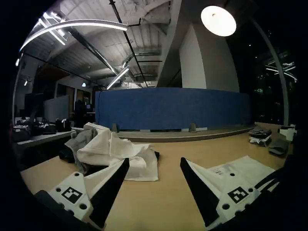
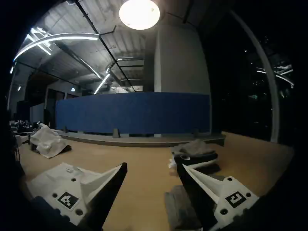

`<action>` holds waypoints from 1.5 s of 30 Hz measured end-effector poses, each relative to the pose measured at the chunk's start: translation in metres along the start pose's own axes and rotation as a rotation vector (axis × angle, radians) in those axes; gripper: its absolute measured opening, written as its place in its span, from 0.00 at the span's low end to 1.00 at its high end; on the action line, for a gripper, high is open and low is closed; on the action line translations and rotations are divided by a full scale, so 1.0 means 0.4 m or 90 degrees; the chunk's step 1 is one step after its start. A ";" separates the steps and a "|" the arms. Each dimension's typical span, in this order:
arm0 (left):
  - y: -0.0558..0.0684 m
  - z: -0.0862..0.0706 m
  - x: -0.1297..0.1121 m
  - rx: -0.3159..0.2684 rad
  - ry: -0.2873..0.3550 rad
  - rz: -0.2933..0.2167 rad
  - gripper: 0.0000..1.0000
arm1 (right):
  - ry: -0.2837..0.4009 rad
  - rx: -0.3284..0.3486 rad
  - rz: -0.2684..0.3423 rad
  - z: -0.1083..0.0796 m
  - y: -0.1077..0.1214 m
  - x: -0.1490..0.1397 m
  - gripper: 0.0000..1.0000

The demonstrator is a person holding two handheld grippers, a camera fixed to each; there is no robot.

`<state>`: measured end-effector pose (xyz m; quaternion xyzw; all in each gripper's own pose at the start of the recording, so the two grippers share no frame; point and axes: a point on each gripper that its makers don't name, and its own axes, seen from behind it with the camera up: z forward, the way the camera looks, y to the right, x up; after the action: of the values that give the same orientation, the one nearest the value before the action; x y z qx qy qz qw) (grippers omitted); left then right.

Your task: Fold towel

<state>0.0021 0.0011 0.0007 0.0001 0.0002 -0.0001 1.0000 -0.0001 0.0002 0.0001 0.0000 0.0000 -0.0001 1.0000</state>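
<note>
Closest to the lens, the left gripper point(image 1: 154, 159) has its fingers spread wide, nothing between them, tips low over the wooden surface point(image 1: 215, 148). I take the blue divider point(image 1: 169, 107) across the back as my mark. On my side of it, below its right end, a white towel point(image 1: 246, 165) lies flat. The gripper's right finger overlaps its near edge, though I cannot tell if they touch. Below the divider's left end sits a rumpled heap point(image 1: 111, 152) of white and grey cloth. Past the divider's right end, a small stack point(image 1: 261, 136) of folded pieces rests on the surface.

From the right gripper view, the right gripper point(image 2: 151, 165) is likewise spread and empty, pointing at the divider point(image 2: 134, 111). The towel point(image 2: 46, 179) lies flat below the divider's left half, under the gripper's left finger. The stack point(image 2: 194, 152) of grey, dark and white folds sits just this side of the divider's right end. A grey folded piece point(image 2: 179, 208) lies nearer me, beside the right finger. The heap point(image 2: 48, 142) lies before the divider's left end.
</note>
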 end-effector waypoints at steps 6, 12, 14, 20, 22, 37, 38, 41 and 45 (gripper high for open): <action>0.002 -0.001 -0.001 0.000 0.000 0.000 0.99 | 0.000 0.000 0.000 0.001 0.002 -0.001 1.00; -0.009 0.004 -0.003 0.009 0.001 0.000 0.98 | 0.001 0.003 0.001 0.001 0.000 0.000 1.00; -0.016 0.005 -0.005 0.013 0.002 0.000 0.98 | 0.001 0.007 0.002 -0.001 -0.004 -0.002 1.00; -0.013 -0.002 0.054 0.007 0.023 0.010 0.98 | 0.014 -0.006 0.006 -0.008 0.010 0.059 1.00; -0.014 -0.008 0.094 0.003 0.027 0.006 0.98 | 0.017 -0.009 0.002 -0.016 0.011 0.095 1.00; 0.031 -0.079 0.430 -0.041 0.035 0.008 0.98 | -0.011 0.019 0.005 -0.088 -0.021 0.359 1.00; 0.036 -0.084 0.446 -0.044 0.032 0.010 0.98 | -0.014 0.021 0.006 -0.092 -0.022 0.375 1.00; 0.058 -0.100 0.481 -0.060 0.019 0.013 0.98 | -0.017 0.030 0.004 -0.108 -0.030 0.417 1.00; 0.088 -0.115 0.495 -0.087 -0.016 0.020 0.99 | -0.030 0.040 0.007 -0.123 -0.035 0.457 1.00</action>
<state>0.2002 0.0364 -0.0452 -0.0684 -0.0125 0.0154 0.9975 0.1827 -0.0137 -0.0492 0.0312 -0.0237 0.0054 0.9992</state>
